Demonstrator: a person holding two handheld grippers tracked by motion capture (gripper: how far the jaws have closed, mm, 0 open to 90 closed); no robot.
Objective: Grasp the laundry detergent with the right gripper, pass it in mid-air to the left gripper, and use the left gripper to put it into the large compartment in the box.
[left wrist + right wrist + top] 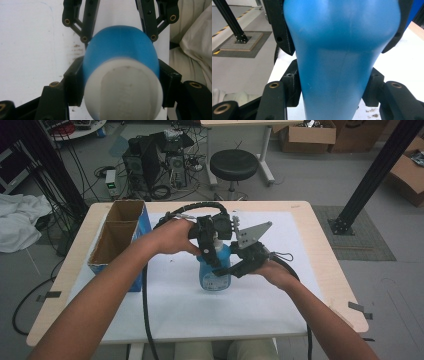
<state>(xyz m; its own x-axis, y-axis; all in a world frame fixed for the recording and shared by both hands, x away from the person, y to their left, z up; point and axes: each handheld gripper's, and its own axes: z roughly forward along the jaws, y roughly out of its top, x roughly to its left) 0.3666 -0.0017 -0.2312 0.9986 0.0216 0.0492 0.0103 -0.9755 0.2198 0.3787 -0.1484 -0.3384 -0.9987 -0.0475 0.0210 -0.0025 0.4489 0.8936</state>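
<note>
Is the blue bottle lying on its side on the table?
No, the blue bottle stands upright on the table, both jaws clamping it.

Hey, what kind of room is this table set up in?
Likely a lab or workshop: computer towers with tangled cables sit on the floor, beside a black stool and cardboard boxes.

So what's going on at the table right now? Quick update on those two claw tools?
Left gripper and right gripper both clamped on the blue plastic bottle with white cap. Bottle upright on white table sheet. Nothing blocking.
</note>
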